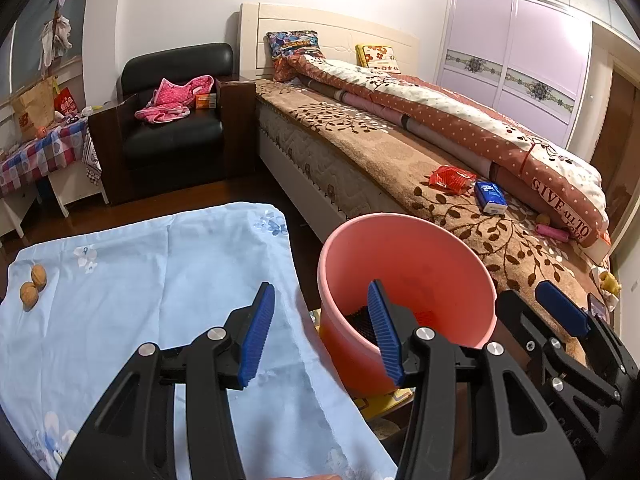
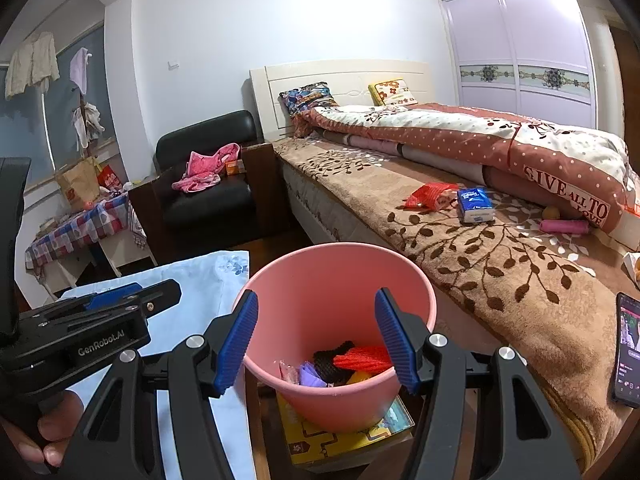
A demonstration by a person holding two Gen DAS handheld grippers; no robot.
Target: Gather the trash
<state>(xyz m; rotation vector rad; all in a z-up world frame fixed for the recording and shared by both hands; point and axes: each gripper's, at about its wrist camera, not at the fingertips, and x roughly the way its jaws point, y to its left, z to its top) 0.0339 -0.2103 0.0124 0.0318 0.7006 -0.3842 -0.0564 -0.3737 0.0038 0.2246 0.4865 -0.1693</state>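
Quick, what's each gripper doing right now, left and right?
Left gripper: open, holding nothing.
Right gripper: open, holding nothing, above the pink bin.

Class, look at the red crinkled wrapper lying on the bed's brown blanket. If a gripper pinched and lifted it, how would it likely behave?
The red wrapper looks thin and creased, so it would probably crumple and flop rather than hold shape. It seems light for its size. Its glossy film may slip between pads, and it lies flat on the blanket, so it is unlikely to roll.
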